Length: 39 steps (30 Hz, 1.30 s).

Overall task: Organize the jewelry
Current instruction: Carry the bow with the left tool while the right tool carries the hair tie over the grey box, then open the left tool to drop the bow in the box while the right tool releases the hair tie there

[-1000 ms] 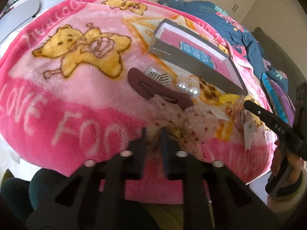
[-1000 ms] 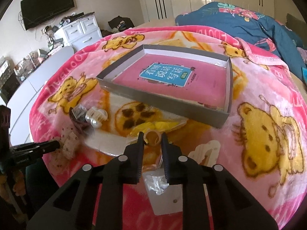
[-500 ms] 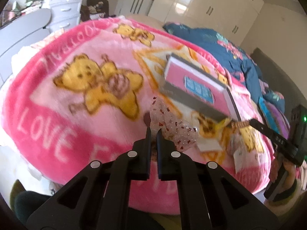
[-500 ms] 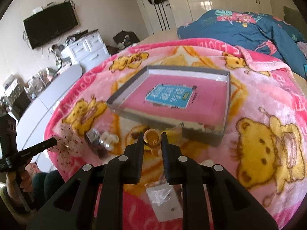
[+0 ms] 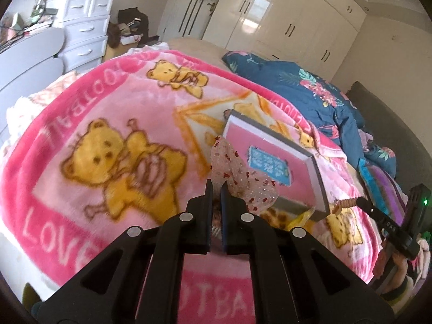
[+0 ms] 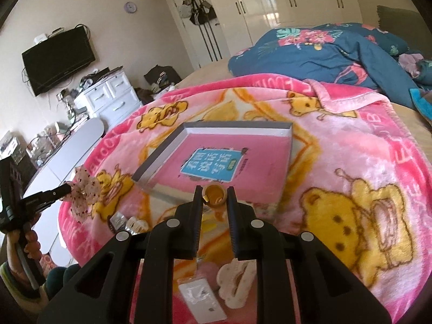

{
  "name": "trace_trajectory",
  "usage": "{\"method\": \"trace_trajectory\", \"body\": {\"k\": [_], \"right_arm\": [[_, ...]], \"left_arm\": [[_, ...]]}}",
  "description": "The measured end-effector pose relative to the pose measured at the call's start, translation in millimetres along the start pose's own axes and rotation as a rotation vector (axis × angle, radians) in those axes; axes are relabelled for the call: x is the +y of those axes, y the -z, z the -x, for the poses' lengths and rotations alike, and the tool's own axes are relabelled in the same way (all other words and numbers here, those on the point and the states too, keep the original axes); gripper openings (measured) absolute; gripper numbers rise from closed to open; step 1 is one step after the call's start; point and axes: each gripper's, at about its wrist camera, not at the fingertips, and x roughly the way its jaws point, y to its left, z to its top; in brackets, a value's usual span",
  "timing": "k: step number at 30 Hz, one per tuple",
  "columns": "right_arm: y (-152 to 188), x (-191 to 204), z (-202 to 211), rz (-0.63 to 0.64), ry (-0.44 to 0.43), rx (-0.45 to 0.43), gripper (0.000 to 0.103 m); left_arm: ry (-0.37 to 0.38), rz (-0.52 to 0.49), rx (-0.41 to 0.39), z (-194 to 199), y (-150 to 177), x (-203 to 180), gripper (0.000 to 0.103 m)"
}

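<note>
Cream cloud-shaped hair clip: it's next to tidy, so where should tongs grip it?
Pinch the cream cloud-shaped hair clip across its narrow middle, coming down from above: it lies flat on the pink bear blanket, long axis diagonal. The right tongs, holding an amber coil hair tie, are nearest; the left tongs hold a sheer spotted bow.

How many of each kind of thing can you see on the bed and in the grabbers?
Bow: 1
Spiral hair tie: 1
Hair clips I can make out: 3 (silver, white, cream)
Small packet: 1
Box: 1
Total: 7
</note>
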Motion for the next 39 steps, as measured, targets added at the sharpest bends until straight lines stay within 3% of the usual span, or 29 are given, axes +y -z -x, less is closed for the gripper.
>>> {"method": "trace_trajectory", "body": {"k": [10, 19, 32, 39], "right_arm": [[-9, -16, -4, -0.027, 0.01, -0.019, 0.017], [-28, -26, -27, -0.04, 0.001, -0.026, 0.017], [-48, -52, -98, -0.081, 0.077, 0.033, 0.017], [-49, -64, -117, -0.1, 0.11, 0.055, 0.017]], "left_arm": [[0.036, -0.049, 0.01, -46, -28, -36, 0.0], [0.025, -0.099, 0.039, -104, -42, -58, 0.0], [-0.017, -0.082, 0.101, -169, -38, -54, 0.001], [-0.036, -0.076, 0.123, -172, -32, -49, 0.003]]}}
